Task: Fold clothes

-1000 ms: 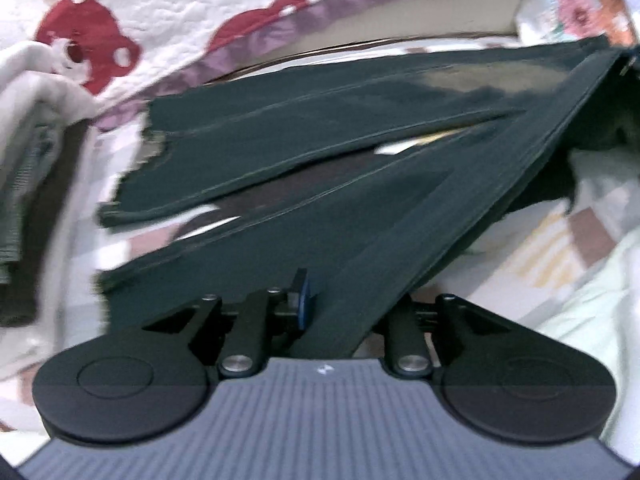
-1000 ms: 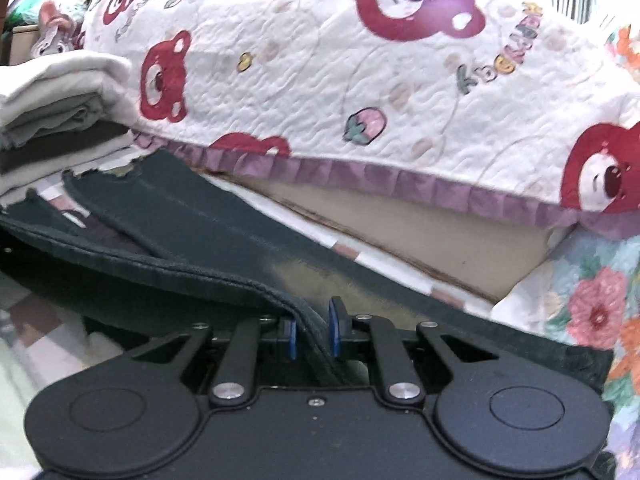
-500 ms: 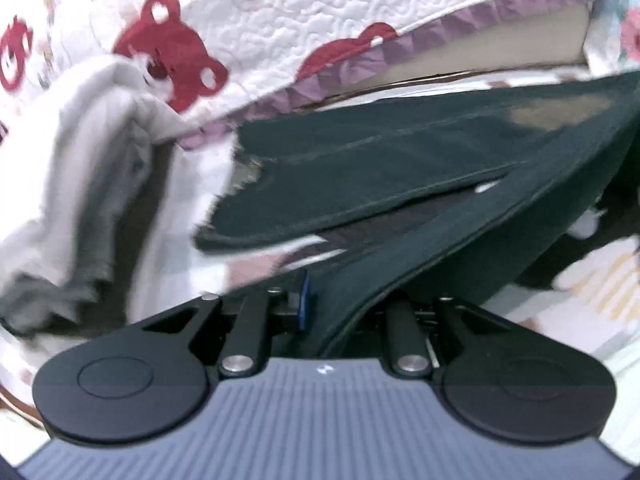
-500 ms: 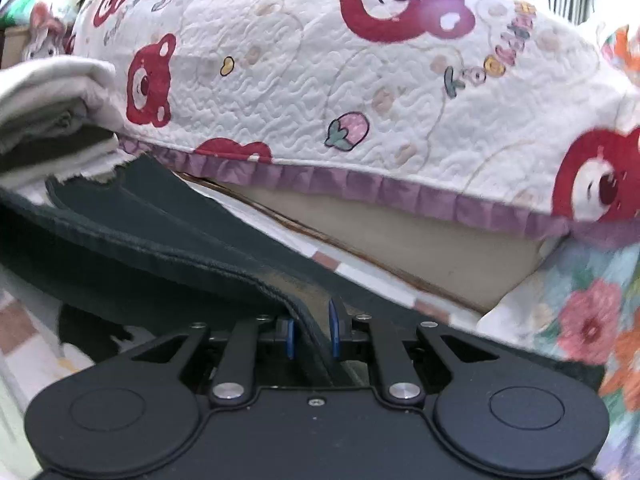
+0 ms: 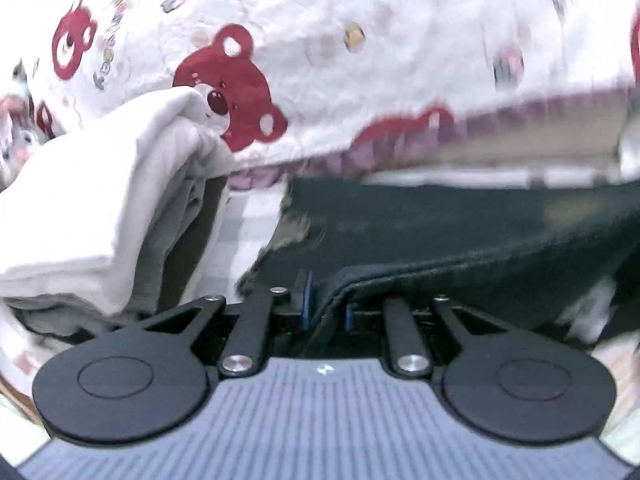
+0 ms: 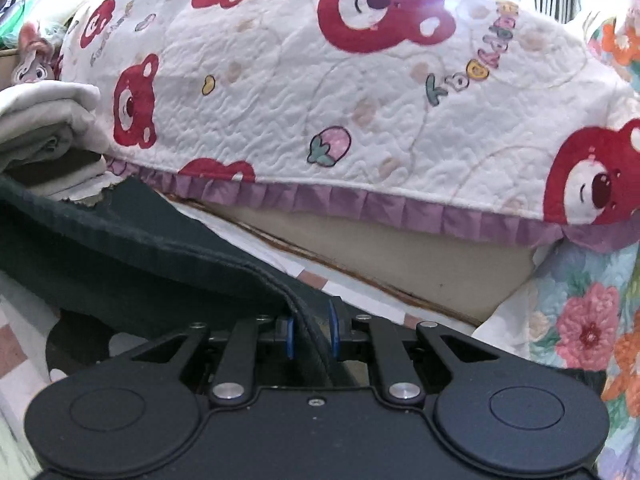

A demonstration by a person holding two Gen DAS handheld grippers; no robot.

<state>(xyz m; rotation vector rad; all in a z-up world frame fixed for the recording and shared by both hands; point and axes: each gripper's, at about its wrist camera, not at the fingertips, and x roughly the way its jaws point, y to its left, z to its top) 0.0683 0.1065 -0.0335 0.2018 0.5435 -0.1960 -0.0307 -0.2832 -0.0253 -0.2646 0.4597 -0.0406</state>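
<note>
A pair of dark green-black trousers (image 5: 460, 232) lies stretched across the bed, its frayed leg hem (image 5: 294, 228) toward the left. In the left wrist view a thick folded edge of the trousers runs between the blue pads, and my left gripper (image 5: 327, 307) is closing its jaws on it. In the right wrist view the trousers (image 6: 120, 248) slope away to the left, with the frayed hem (image 6: 108, 194) far off. My right gripper (image 6: 312, 334) is shut on a seamed edge of the same trousers.
A white quilt with red bears (image 6: 320, 100) and a purple frill rises behind the trousers, also in the left view (image 5: 320, 60). A stack of folded pale and grey clothes (image 5: 80, 200) sits at the left (image 6: 44, 120). Floral bedding (image 6: 588, 320) lies at the right.
The left gripper rose and swung toward the folded stack and quilt, carrying the trouser edge; the frayed hem now looks closer. The right gripper kept its grip and shifted slightly.
</note>
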